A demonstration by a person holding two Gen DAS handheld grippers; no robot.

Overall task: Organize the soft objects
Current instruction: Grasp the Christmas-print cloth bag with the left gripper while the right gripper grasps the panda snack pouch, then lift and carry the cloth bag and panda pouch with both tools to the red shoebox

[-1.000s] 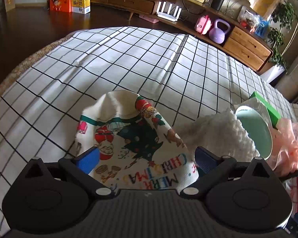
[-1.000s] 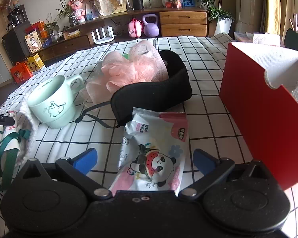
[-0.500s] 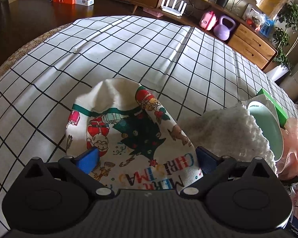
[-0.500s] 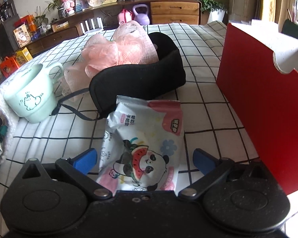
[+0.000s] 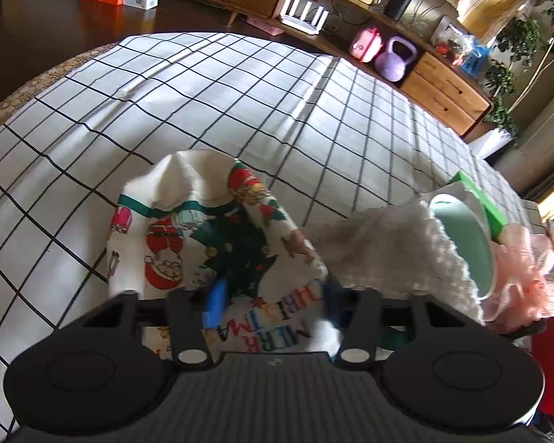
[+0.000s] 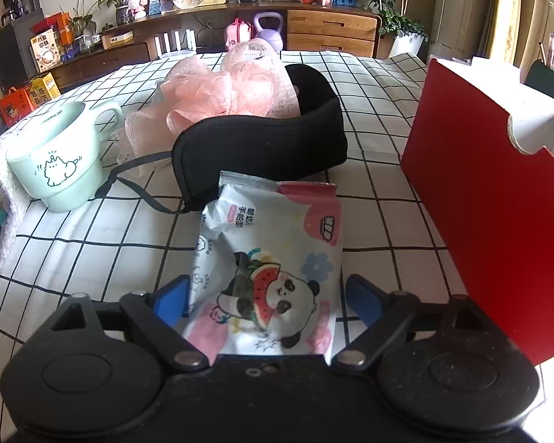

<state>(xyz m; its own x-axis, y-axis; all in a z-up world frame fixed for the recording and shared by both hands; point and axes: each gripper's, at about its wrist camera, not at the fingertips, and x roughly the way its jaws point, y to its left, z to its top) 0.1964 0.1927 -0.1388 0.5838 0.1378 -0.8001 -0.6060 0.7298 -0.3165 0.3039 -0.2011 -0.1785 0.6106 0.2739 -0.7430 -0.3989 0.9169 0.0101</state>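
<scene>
Within the last second both sets of jaws, which had stood fully spread, began to close. The left gripper (image 5: 271, 297) had drawn in much further, its blue pads gathering a fold of the Christmas cloth (image 5: 210, 243) between them, though whether they were already pinching it firmly could not be told. The right gripper (image 6: 266, 301) was only partly drawn in, its jaws closing around the panda wipes pack (image 6: 269, 258), whose near end lay between the pads with a small gap on each side. This suggested two pickups were starting at once, so neither soft item had yet been sorted. Taking the mint cup (image 6: 57, 158) as the landmark: the cloth lay just to its left beside a white fluffy towel (image 5: 387, 251) touching the cup, the pink mesh puff (image 6: 225, 85) sat behind and to its right, the black eye mask (image 6: 262, 147) further right with its strap trailing toward the cup, and the pack in front of the mask. The red box (image 6: 498, 221) stood well right of the cup, near the pack's right edge. The checked tablecloth (image 5: 203, 103) far left of the cup was open and bare, while the box wall crowded any rightward lift.
</scene>
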